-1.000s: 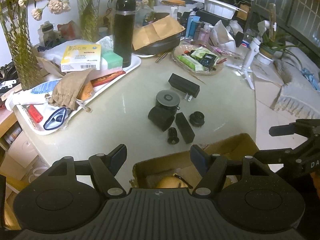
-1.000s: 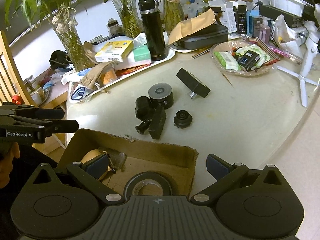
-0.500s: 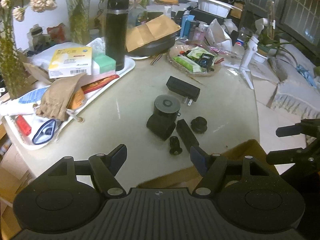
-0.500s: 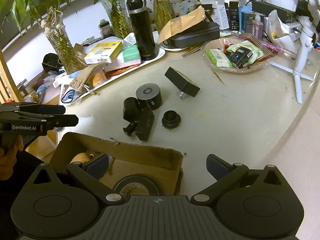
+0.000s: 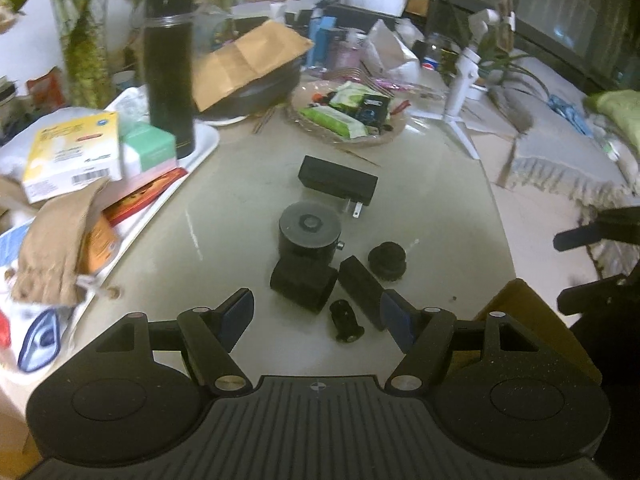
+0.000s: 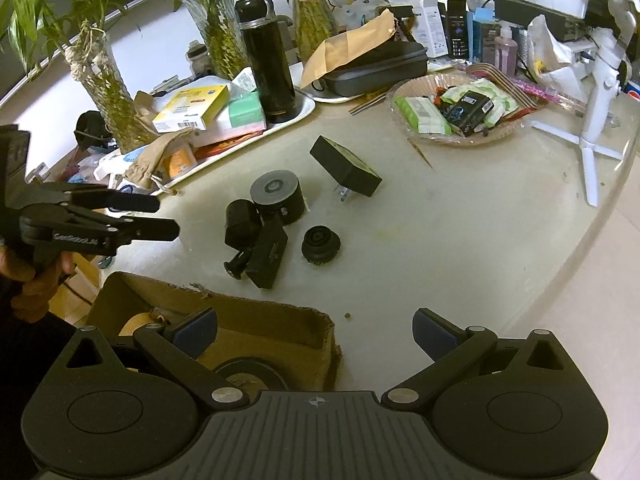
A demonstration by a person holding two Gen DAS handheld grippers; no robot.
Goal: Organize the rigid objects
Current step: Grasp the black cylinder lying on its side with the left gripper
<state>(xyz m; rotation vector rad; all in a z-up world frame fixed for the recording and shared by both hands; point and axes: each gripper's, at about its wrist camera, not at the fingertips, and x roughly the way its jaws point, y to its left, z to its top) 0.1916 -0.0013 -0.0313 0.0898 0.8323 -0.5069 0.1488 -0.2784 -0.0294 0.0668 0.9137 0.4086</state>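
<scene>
Several black parts lie clustered mid-table: a round cylinder, a stubby block, a flat bar, a small peg, a ribbed knob and a plug adapter. My left gripper hovers open just short of the cluster, holding nothing. My right gripper is open and empty above the far wall of the cardboard box. A tape roll lies inside the box.
A white tray on the left holds boxes, a cloth pouch and a tall black flask. A woven bowl of packets and a white tripod stand at the back right. Plant vases line the back. The table edge curves along the right.
My left gripper has moved forward and down over the table towards the black parts, and the box has slipped to the right of its view. The right gripper has edged slightly forward.
</scene>
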